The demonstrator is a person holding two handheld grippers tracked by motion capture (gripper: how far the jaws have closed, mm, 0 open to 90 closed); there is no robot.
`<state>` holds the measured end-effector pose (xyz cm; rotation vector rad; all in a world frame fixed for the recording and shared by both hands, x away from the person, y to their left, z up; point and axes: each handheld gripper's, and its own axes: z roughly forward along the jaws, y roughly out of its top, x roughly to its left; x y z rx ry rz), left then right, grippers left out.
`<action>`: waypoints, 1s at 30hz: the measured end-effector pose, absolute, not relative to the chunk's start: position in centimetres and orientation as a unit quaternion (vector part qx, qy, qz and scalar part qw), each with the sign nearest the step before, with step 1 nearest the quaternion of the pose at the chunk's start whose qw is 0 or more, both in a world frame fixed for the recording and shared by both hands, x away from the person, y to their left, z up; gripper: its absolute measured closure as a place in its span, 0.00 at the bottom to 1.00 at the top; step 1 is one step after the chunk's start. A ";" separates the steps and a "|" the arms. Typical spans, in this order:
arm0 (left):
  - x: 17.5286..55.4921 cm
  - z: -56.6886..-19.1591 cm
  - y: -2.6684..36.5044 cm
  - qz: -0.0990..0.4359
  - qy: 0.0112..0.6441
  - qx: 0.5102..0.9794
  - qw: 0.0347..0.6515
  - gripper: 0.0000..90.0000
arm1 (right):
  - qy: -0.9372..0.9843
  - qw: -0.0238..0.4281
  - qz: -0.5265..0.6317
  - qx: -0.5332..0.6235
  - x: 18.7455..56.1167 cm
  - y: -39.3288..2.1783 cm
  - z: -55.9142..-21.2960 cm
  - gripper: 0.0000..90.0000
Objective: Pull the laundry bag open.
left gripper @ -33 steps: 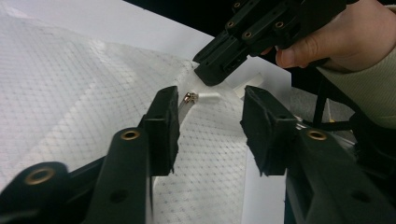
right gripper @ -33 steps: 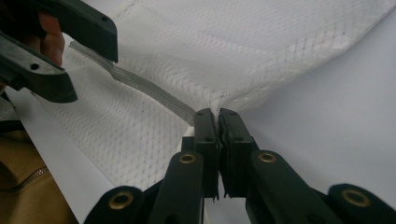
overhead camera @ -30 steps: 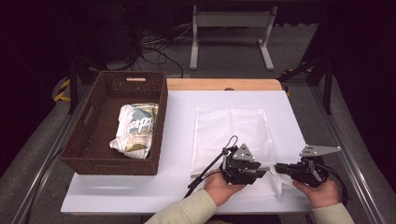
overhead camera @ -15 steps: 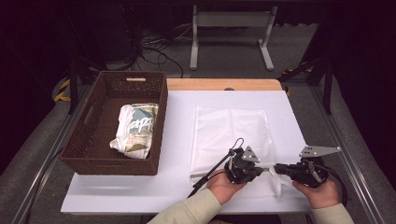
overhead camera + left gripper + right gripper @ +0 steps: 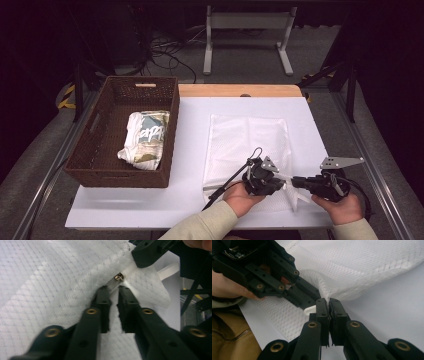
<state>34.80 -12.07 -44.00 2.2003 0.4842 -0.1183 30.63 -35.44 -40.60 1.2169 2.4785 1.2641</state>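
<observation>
a: mesh bag (image 5: pixel 247 142) – status?
b: white mesh laundry bag, flat on white tabletop (image 5: pixel 190 200), right of centre. near right corner bunched up betw both tongs. zip pull (image 5: pixel 119 277) visible at that corner in left gripper view, small brass-coloured slider.
a: right tongs (image 5: pixel 295 181)?
b: clamped on bag fabric at the corner; right gripper view shows jaws pinched tight on the mesh (image 5: pixel 329 300), white tab just beside.
a: left tongs (image 5: pixel 281 181)?
b: jaws have just been opening, narrow gap now. tips sit just short of the zip pull, fabric edge betw them, pads not pressing on it. tips of both tongs nearly meet.
a: surroundings?
b: brown wicker basket (image 5: pixel 100 150) on left side of tabletop, well apart from bag, w/ folded printed garment (image 5: pixel 145 137) inside. wooden edge (image 5: pixel 240 90) at far end of tabletop.
</observation>
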 end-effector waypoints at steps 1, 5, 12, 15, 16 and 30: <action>34.8 -44.0 -11.9 -0.055 0.192 0.880 0.431 0.78 | 0.815 0.053 0.416 0.400 30.6 -35.5 -40.6 0.96; 34.8 -43.8 -11.6 -0.076 0.183 0.877 0.437 0.67 | 0.815 0.056 0.415 0.401 30.6 -35.5 -40.5 0.96; 34.5 -44.1 -12.2 -0.086 0.171 0.882 0.430 0.61 | 0.816 0.058 0.414 0.400 30.6 -35.4 -40.5 0.96; 34.6 -44.2 -12.2 -0.082 0.182 0.881 0.430 0.63 | 0.817 0.058 0.413 0.399 30.5 -35.3 -40.5 0.96; 34.7 -44.2 -12.2 -0.079 0.185 0.881 0.428 0.64 | 0.817 0.058 0.414 0.398 30.5 -35.3 -40.5 0.96; 34.9 -44.6 -12.4 -0.060 0.206 0.877 0.429 0.88 | 0.815 0.056 0.424 0.392 30.5 -35.3 -40.5 0.96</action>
